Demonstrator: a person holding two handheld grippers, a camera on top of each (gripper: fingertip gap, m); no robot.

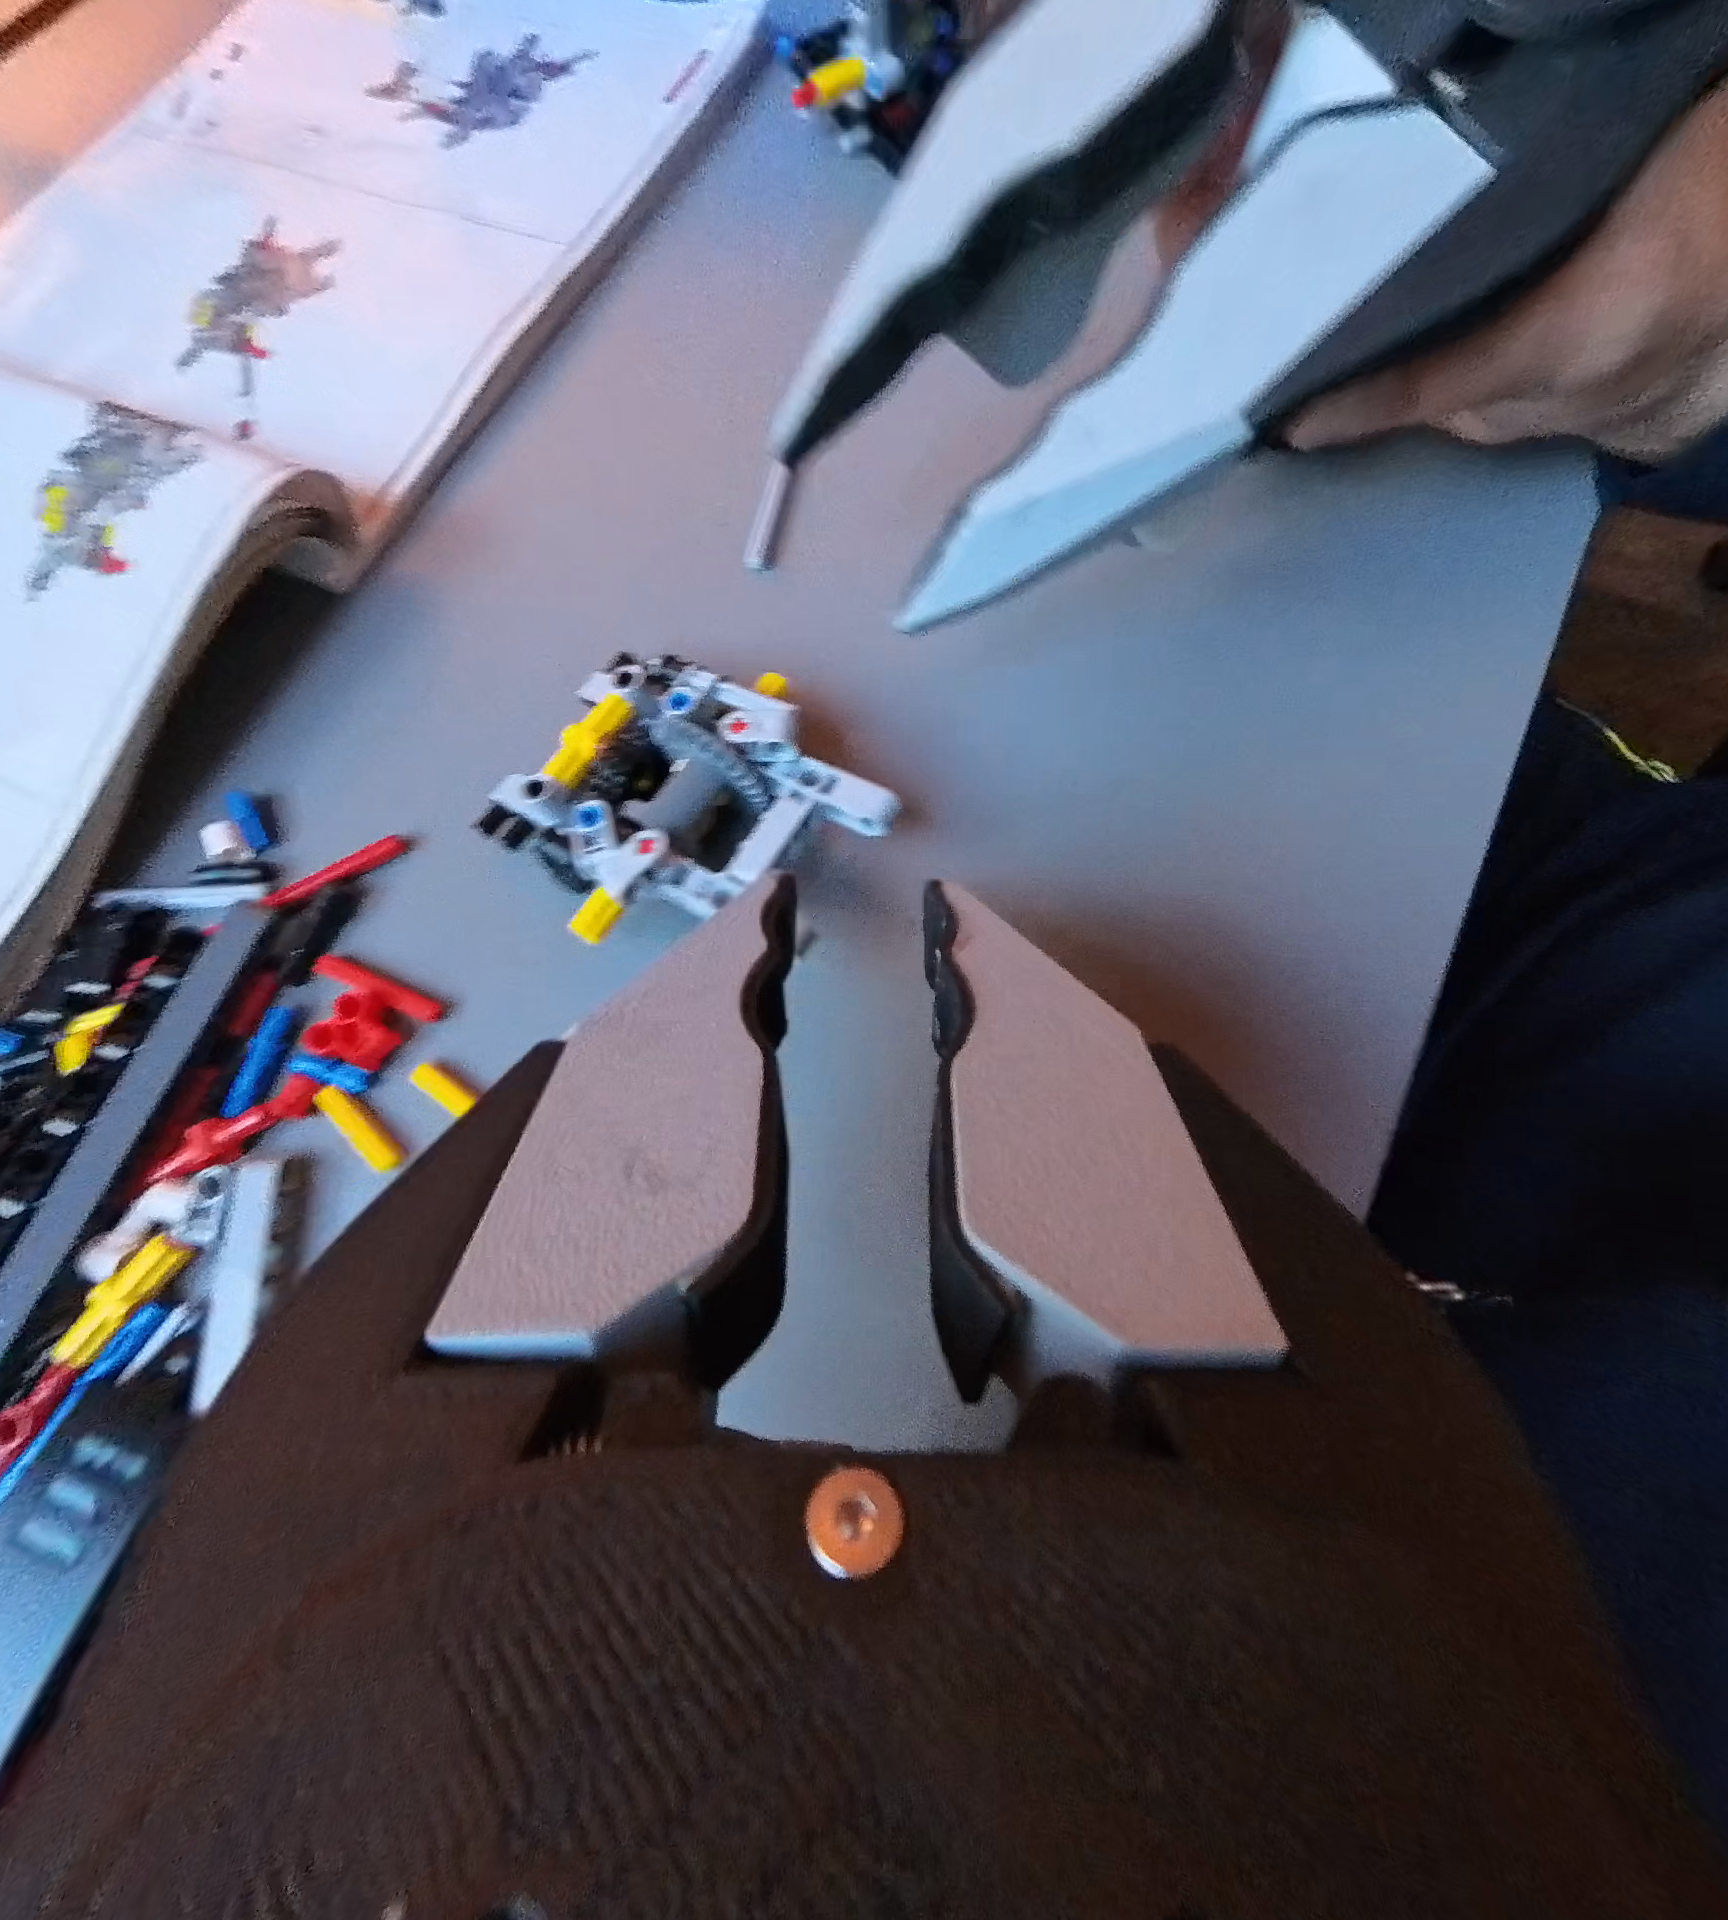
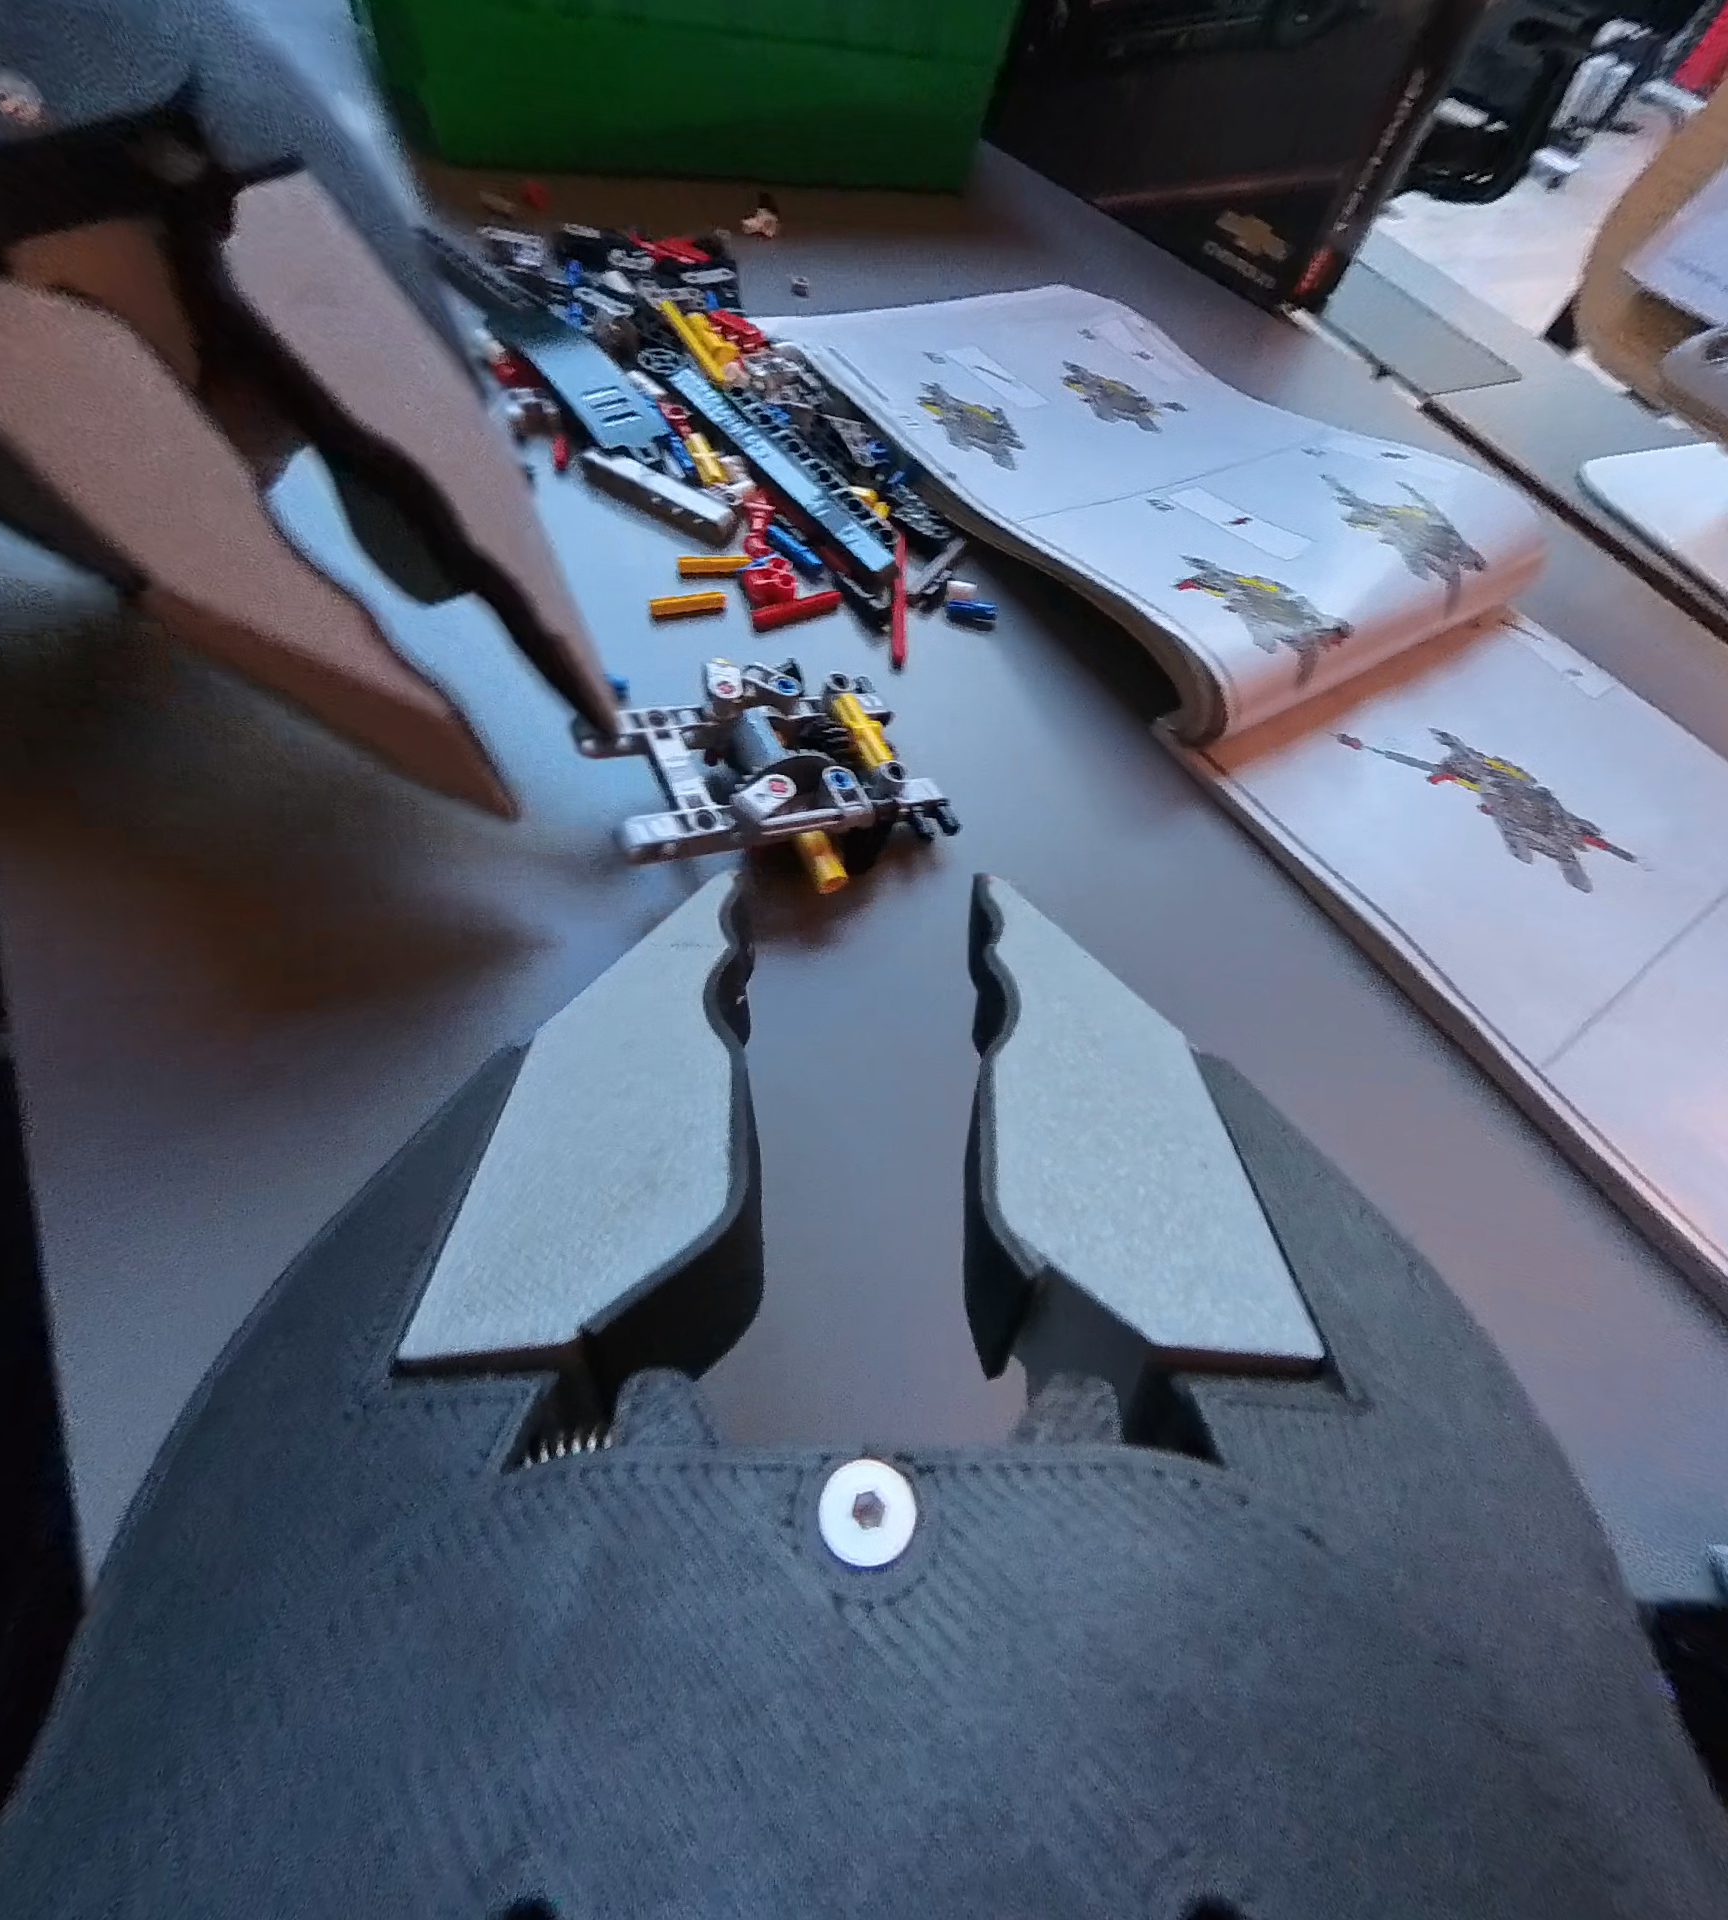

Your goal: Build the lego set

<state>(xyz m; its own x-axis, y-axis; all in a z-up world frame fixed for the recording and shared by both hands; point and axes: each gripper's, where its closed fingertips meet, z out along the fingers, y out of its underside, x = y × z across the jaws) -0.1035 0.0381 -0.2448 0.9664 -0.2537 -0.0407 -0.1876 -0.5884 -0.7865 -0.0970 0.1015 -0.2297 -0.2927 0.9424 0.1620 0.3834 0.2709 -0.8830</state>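
The small grey brick assembly (image 2: 777,774) (yellow axles poking out) is lying on the desk (image 2: 1099,935), just ahead of the right gripper (image 2: 855,899), whose jaws are standing apart, gripping nothing. The left gripper (image 1: 860,904) is hovering just beside the assembly's near corner, jaws parted and bare. Loose bricks (image 1: 247,1070) and an open instruction booklet (image 2: 1307,540) are lying beyond.

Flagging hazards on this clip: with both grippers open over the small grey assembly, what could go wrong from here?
1. The left gripper is open with one fingertip near or on a thin beam of the grey assembly; a nudge might slide or twist it.
2. The loose parts pile lies close by and could be swept.
3. Both views are blurred, so contact is hard to judge.
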